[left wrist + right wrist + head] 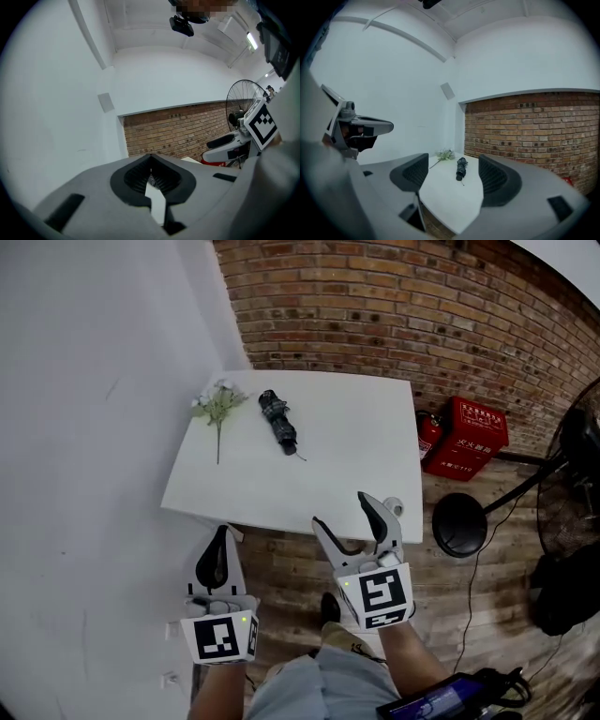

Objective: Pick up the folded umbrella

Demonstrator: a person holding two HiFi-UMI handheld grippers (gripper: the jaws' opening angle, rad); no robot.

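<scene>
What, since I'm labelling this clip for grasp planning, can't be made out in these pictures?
1. Folded umbrella: too small in the head view and the right gripper view to tell its handle end or strap.
2. Table: in the left gripper view, nearly all hidden behind the shut left gripper; in the head view, its legs hide under the top.
3. Fan: its head is cut off by the head view's right edge.

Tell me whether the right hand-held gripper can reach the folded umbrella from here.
Probably yes: the right hand-held gripper is open, the umbrella lies unobstructed on the table ahead, and the flowers sit clear to its side.
</scene>
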